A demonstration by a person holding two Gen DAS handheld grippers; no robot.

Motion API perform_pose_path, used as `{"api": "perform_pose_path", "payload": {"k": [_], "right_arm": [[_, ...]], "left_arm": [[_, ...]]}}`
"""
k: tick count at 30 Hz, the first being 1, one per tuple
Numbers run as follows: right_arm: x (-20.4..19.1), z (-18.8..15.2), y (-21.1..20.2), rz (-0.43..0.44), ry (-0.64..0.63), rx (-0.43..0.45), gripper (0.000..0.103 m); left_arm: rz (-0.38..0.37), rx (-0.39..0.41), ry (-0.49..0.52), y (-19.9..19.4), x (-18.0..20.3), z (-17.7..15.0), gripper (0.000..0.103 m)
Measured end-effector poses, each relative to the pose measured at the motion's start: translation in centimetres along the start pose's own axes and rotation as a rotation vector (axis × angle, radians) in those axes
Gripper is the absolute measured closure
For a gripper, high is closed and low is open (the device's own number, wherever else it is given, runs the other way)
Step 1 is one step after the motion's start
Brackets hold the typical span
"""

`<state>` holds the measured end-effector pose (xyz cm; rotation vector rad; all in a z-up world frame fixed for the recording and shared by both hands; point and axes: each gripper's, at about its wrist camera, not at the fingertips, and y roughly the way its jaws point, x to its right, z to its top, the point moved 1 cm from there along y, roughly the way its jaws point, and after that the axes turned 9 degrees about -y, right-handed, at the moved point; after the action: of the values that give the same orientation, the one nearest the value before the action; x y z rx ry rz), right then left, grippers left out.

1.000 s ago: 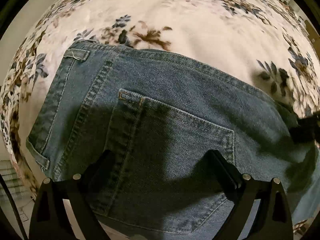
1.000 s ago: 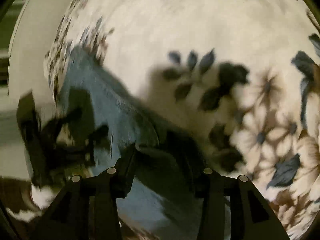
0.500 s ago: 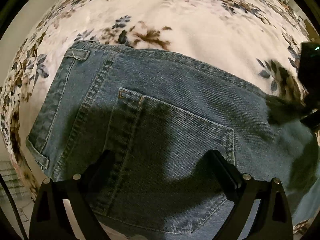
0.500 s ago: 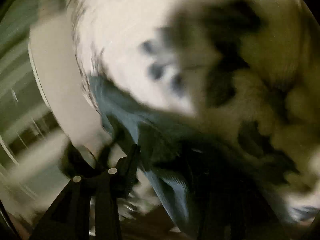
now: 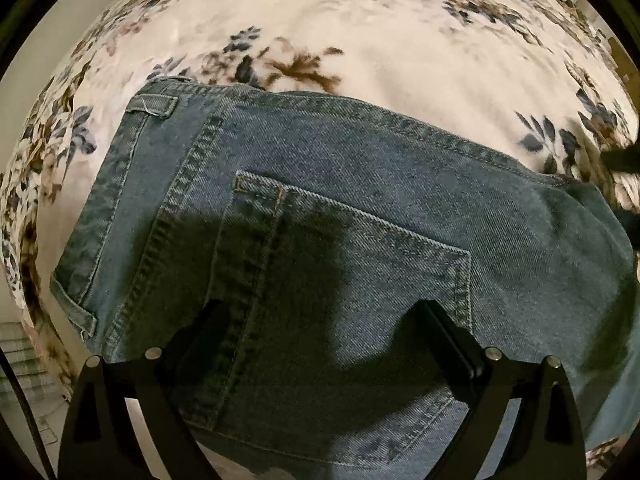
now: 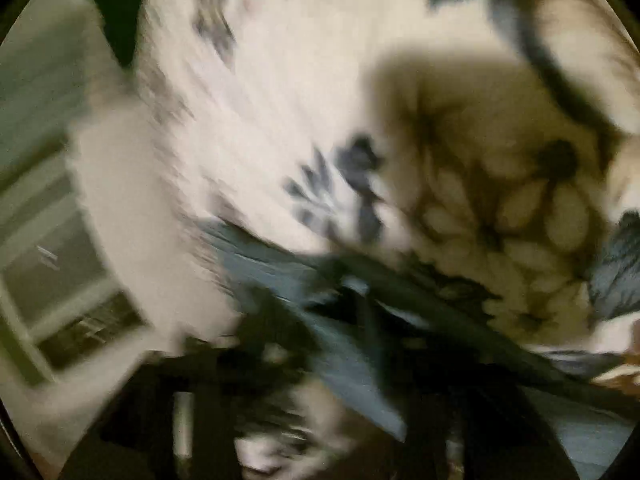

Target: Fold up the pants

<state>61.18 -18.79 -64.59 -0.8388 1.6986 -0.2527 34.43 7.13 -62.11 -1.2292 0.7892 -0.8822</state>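
Note:
Blue denim pants (image 5: 360, 208) lie flat on a floral bedspread (image 5: 380, 40), seat side up, with the back pocket (image 5: 344, 264) in the middle and the waistband at the left. My left gripper (image 5: 320, 320) is open and hovers over the pocket, its fingers (image 5: 448, 332) wide apart. A dark piece of my right gripper shows at the right edge of the left wrist view, just past the pants. The right wrist view is heavily blurred: denim (image 6: 280, 268) shows low in the frame, and the right gripper's fingers are too smeared to read.
The bedspread extends far beyond the pants. In the right wrist view its left edge (image 6: 120, 200) drops off to a floor and wall. A floor with a cable shows at the lower left of the left wrist view (image 5: 24, 380).
The left gripper and pants have held still. The right gripper has swung fast, up and away from the pants' right end, and its view has turned and blurred.

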Motion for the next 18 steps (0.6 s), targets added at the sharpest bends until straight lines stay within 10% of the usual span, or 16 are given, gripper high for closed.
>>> {"api": "perform_pose_path", "payload": {"k": [4, 7, 11, 15, 18], "right_arm": [[-1.3, 1.4, 3.7, -0.029, -0.059, -0.16, 0.046], [-1.6, 1.2, 5.6, -0.035, -0.075, -0.23, 0.075], [0.3, 1.8, 2.4, 0.091, 0.064, -0.065, 0.08], [4.1, 0.8, -5.9, 0.321, 0.183, 0.305, 0.088], [3.9, 0.3, -9.9, 0.252, 0.146, 0.363, 0.087]], "left_arm": [[0.008, 0.003, 0.011, -0.1, 0.4, 0.0, 0.006], [0.014, 0.007, 0.026, 0.1, 0.8, 0.0, 0.006], [-0.001, 0.019, 0.059, 0.2, 1.0, -0.4, 0.006], [-0.004, 0.013, 0.069, 0.3, 0.9, -0.7, 0.006], [-0.001, 0.001, 0.052, -0.1, 0.6, -0.9, 0.006]]}}
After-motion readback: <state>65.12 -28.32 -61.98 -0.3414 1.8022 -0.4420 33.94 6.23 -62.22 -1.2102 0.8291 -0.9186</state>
